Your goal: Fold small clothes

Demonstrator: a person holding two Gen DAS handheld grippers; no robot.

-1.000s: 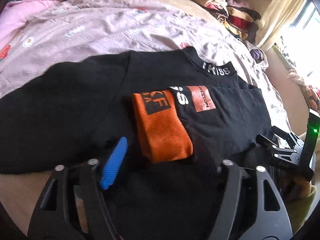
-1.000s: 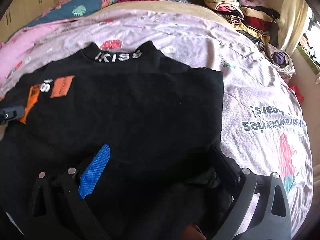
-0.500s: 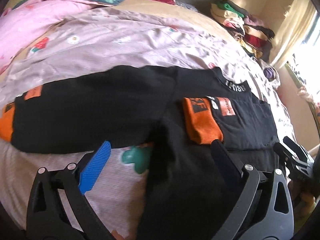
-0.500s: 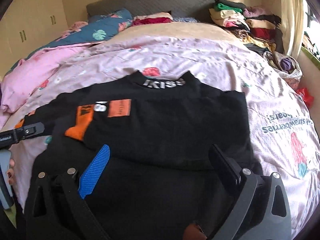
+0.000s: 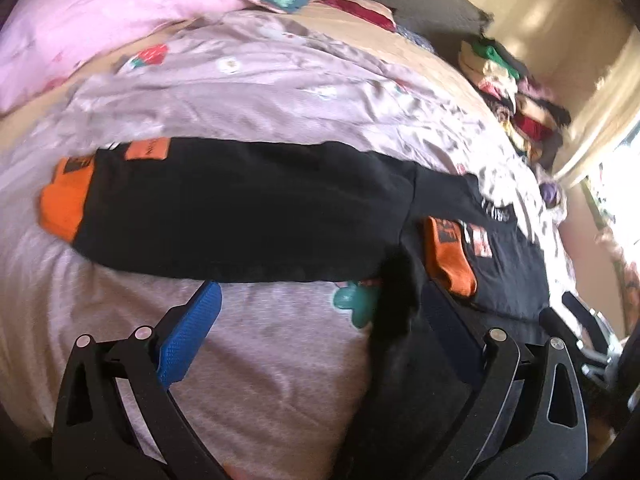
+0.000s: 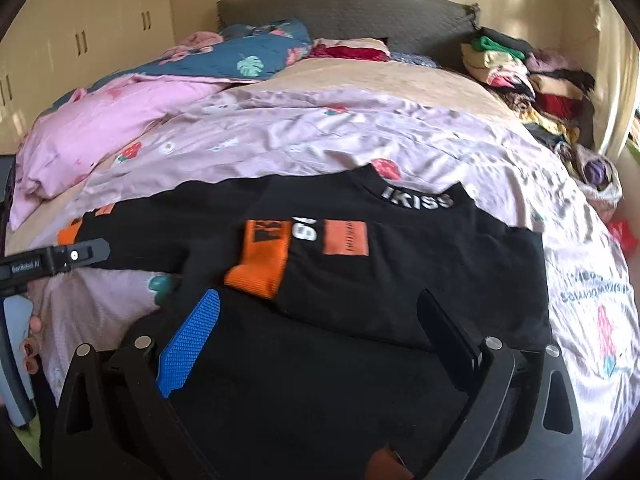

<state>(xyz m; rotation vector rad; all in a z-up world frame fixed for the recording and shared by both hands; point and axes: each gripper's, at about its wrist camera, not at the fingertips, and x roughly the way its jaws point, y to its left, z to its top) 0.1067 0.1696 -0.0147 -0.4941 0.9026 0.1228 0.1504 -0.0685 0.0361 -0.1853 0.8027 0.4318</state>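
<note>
Looking at the right wrist view and going left to right: at the far left edge a hand (image 6: 30, 344) with dark nails is holding a grey handle, and the left gripper (image 6: 56, 260) is poking in just above it, black, with a small printed label. I can't read its jaws from here, but in its own view the left gripper's fingers are standing wide apart over the pinkish bedsheet (image 5: 260, 360) with nothing between them, the blue pad (image 5: 190, 336) on the left and the dark finger (image 5: 452, 332) on the right, over black fabric.

Moving toward the middle, the black sweater (image 6: 400, 280) is lying flat on the sheet across the lower centre of the frame. One sleeve is folded in over the chest, so its orange cuff (image 6: 260, 264) is sitting left of centre, next to an orange patch (image 6: 346, 238). White lettering is showing on the collar (image 6: 416, 198), above and right of that. The other sleeve (image 5: 248, 216) is stretching out to the left, best seen in the left wrist view, with its own orange cuff at the left end.

The right gripper (image 6: 316, 328) is filling the bottom of the frame, fingers spread wide over the sweater's lower part, gripping nothing.

Over at the upper right, a pile of clothes (image 6: 524, 76) is stacked by the wall.
</note>
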